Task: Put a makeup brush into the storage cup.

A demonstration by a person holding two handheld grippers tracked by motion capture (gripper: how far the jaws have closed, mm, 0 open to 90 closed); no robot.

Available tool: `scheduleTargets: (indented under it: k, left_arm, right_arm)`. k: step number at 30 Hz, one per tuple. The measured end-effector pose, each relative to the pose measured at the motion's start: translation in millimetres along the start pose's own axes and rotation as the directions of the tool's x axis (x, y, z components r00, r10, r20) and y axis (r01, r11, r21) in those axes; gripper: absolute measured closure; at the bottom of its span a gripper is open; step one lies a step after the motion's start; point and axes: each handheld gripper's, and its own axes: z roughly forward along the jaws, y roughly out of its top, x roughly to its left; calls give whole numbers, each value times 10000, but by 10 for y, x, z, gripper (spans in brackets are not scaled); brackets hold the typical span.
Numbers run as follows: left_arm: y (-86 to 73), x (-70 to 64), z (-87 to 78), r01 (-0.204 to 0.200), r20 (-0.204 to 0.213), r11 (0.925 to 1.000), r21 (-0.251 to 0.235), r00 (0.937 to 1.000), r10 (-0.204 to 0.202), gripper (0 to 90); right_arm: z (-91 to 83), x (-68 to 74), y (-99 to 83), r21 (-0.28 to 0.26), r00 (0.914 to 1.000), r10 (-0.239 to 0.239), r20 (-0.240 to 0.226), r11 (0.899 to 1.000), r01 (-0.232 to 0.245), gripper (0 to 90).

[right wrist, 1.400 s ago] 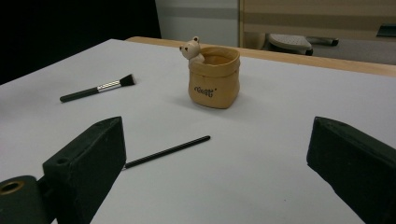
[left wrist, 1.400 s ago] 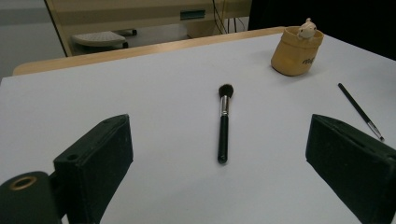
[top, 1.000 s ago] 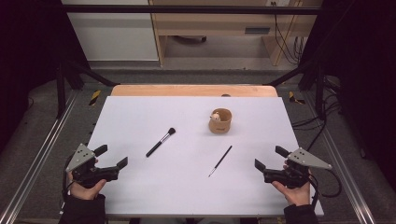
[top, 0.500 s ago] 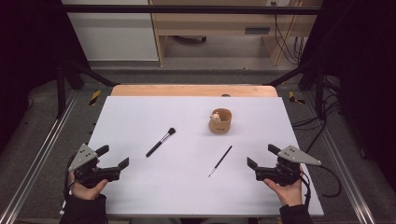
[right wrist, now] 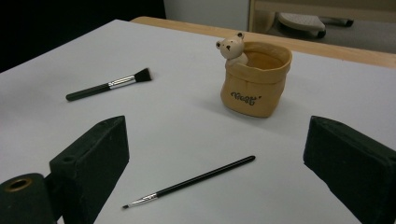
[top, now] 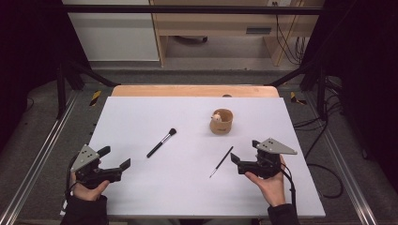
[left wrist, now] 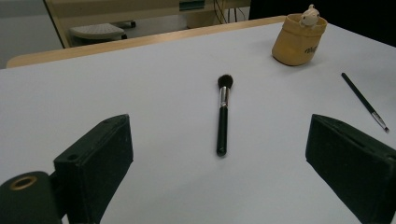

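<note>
**Wide room on the white surface, both grippers at its near edge**

The left gripper [top: 116, 161] hovers by the near left corner of the surface [top: 141, 112], fingers wide and holding nothing. The right gripper [top: 243, 154] sits nearer the right edge, fingers also wide and empty. Between them lie a thick brush [top: 161, 142] left of centre and a thin brush [top: 221, 161] just beside the right gripper. A small tan pot [top: 221, 122] with a bear figure on its rim stands farther back, apart from both brushes. The far strip is bare.
</note>
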Motion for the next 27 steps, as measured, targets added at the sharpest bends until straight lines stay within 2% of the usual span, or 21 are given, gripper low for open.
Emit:
scheduleTargets:
  k: [8, 12, 19, 23, 27]
  left_arm:
    - [-2, -1, 5, -7, 4, 10000, 18, 10000, 7, 67]
    - [-3, 1, 7, -20, -1, 10000, 36, 10000, 20, 67]
    - [-5, -3, 12, -14, 7, 10000, 53, 10000, 14, 68]
    - [-4, -8, 19, -18, 13, 10000, 61, 10000, 18, 68]
    - [-5, -6, 20, -17, 0, 10000, 71, 10000, 17, 68]
  right_arm:
    - [284, 117, 12, 741, 9997, 135, 221, 9971, -151, 87]
    - [441, 180, -22, 1086, 9997, 14, 244, 9941, -40, 96]
    - [607, 218, -102, 1498, 9983, 16, 579, 9887, -103, 115]
    - [696, 219, -180, 1858, 9971, 60, 752, 9824, -199, 136]
    - [798, 242, -249, 2477, 9956, -132, 927, 9688, -102, 149]
